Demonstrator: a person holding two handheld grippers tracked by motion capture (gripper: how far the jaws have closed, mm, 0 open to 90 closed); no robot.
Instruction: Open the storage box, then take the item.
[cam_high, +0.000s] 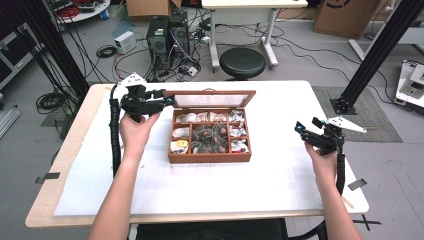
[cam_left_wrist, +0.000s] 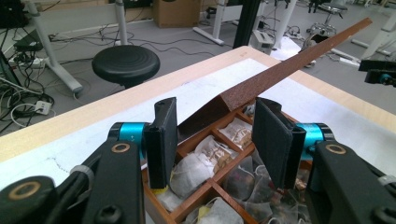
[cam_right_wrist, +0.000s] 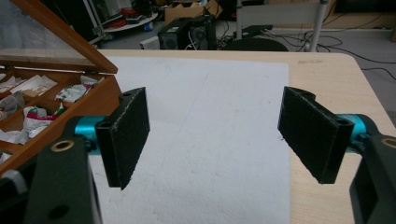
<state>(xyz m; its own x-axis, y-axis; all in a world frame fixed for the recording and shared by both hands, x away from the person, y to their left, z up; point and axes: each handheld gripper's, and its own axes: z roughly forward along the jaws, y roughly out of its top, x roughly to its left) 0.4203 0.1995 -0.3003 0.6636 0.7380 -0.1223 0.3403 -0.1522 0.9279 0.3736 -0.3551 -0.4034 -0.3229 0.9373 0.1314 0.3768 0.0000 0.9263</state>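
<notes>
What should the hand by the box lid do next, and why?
Probably nudge the left gripper up and back to tip the glass-paned wooden lid wider. Its open jaws sit at the lid's corner, and the lid leans over the back of the brown wooden tea box.

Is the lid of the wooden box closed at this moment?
No, the lid stands raised above the wooden box, so the tea bags in its compartments lie in plain sight.

A brown wooden box (cam_high: 210, 156) sits at the middle of the tabletop, toward its far edge. Its glass-paned lid (cam_high: 212, 100) stands propped open at the back. Wrapped tea bags (cam_high: 207, 137) fill the compartments.
</notes>
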